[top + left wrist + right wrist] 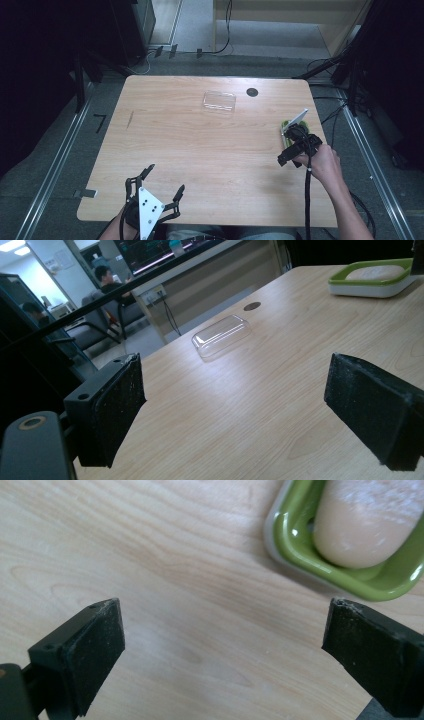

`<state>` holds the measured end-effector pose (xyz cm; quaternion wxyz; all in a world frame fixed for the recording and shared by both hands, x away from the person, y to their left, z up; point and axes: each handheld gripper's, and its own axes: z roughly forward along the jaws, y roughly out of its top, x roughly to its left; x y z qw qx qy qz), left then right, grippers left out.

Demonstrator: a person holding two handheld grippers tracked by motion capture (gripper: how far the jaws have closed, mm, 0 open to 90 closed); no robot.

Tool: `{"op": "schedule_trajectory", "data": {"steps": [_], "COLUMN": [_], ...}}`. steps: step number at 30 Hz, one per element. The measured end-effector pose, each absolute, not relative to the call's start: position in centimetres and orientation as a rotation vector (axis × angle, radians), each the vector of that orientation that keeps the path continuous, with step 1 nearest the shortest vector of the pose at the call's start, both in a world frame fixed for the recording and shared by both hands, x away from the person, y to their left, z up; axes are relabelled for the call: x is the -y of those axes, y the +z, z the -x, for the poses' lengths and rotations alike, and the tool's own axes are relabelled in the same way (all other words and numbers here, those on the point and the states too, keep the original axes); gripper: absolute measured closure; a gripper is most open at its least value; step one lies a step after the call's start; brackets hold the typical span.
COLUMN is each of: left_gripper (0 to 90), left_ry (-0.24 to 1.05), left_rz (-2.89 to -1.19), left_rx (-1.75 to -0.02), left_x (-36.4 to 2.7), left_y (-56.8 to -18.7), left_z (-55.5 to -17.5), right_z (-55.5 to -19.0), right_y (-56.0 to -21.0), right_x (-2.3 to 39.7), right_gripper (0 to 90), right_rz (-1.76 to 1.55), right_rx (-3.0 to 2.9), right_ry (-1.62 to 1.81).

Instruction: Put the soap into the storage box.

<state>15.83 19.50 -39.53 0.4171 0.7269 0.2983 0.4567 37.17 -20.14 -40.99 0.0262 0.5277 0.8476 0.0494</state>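
soap, a pale beige oval bar (372, 522), lies in the green-rimmed white plastic soap dish (295, 545) at the right edge of the light wood bench (200, 150). that dish is my landmark. my right tongs (222, 645) hang just beside it, on the side nearer me, jaws spread wide with only bare wood between them; they hold nothing and touch neither dish nor soap. in the high view the right tongs (295, 142) sit over the near end of the dish, my hand (322, 162) behind them.

my left tongs (157, 192) wait well apart from the dish, at the near edge of the bench, jaws also gaping and empty. from their own camera the dish (372, 282) shows far off with the soap (375, 272) resting inside it.

the clear plastic lid (219, 101), a shallow rounded rectangle, lies flat on the bench well away from the dish, toward the far side, near a small dark round hole (252, 92) in the wood. it is not on the dish.

as i judge it, the soap is already settled in its dish and let go, so that part looks done. what seems left is the lid: fetching it from across the bench and setting it over the soap. neither of my tongs is near it yet.
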Motion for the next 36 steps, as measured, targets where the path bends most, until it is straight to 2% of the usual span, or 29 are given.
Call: {"op": "schedule_trajectory", "data": {"steps": [16, 36], "left_gripper": [9.9, 9.9], "left_ry": [1.143, 1.138], "left_rz": [-1.826, -1.835], "left_rx": [-0.751, -0.745], "left_x": [-19.5, -19.5], "left_y": [-39.5, -39.5], "left_z": [-15.9, -15.9], "right_z": [-33.7, -29.9], "right_y": [-41.7, -44.5], "right_x": [18.5, 17.8], "right_gripper": [3.7, 4.3], "right_rz": [-1.516, -1.434], "right_rx": [-2.683, -2.758], "right_ry": [0.108, 0.027]}}
